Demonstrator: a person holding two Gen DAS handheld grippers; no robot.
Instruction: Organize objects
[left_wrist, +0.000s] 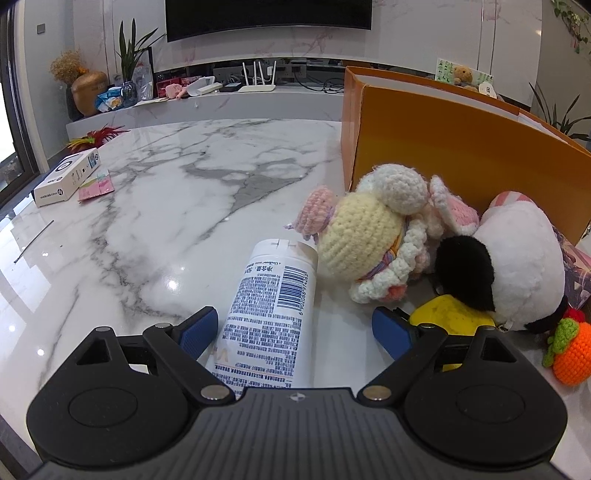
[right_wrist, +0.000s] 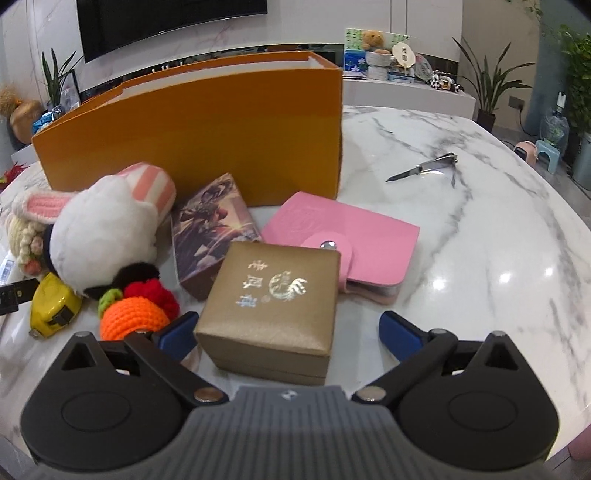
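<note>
A white tube (left_wrist: 275, 306) with a barcode lies on the marble table (left_wrist: 166, 206), between the blue pads of my left gripper (left_wrist: 295, 330). That gripper is open; its left pad sits close to the tube and its right pad stands well apart. In the right wrist view a gold box (right_wrist: 271, 306) with silver lettering rests between the pads of my right gripper (right_wrist: 289, 333), which is open with a wide gap on the right side. A tall orange box (right_wrist: 207, 140) stands behind the pile.
Beside the tube lie a crochet doll (left_wrist: 369, 236), a panda plush (left_wrist: 517, 266), a yellow tape measure (left_wrist: 450, 317) and an orange crochet fruit (right_wrist: 133, 321). A picture box (right_wrist: 210, 229), pink card holder (right_wrist: 354, 236), nail clipper (right_wrist: 424, 168) and white carton (left_wrist: 66, 177) also lie on the table.
</note>
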